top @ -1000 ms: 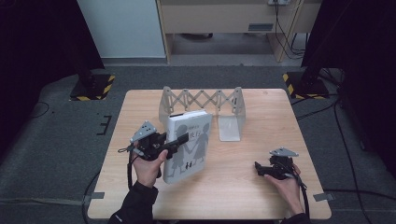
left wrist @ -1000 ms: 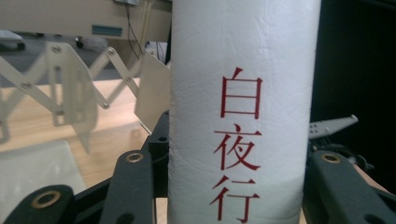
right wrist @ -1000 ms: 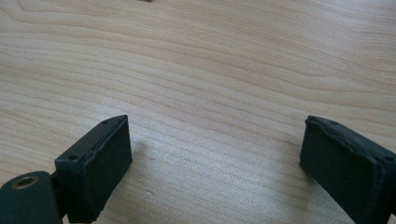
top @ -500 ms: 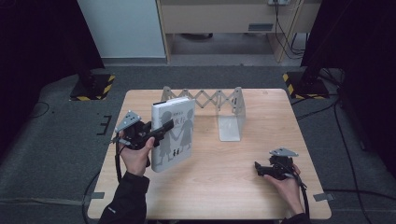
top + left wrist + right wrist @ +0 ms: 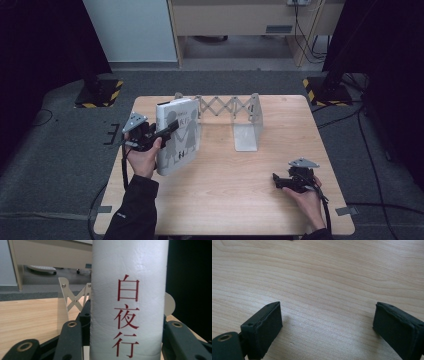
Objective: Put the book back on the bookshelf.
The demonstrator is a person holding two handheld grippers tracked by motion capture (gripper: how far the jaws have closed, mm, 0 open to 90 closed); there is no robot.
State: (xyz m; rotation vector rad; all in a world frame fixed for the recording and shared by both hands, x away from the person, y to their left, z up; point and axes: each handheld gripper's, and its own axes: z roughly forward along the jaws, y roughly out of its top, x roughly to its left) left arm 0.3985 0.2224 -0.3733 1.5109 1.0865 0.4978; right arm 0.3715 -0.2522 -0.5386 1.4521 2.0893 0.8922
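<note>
Wooden tabletop (image 5: 220, 200), dark carpet around it. Near right corner: my right gripper (image 5: 282, 182) rests on the wood, jaws apart, nothing between them. Left edge: my left gripper (image 5: 167, 133) is clamped on the spine of a white book (image 5: 179, 136), held upright. Far edge: an expanding metal book rack (image 5: 242, 117), just beside the book.
</note>
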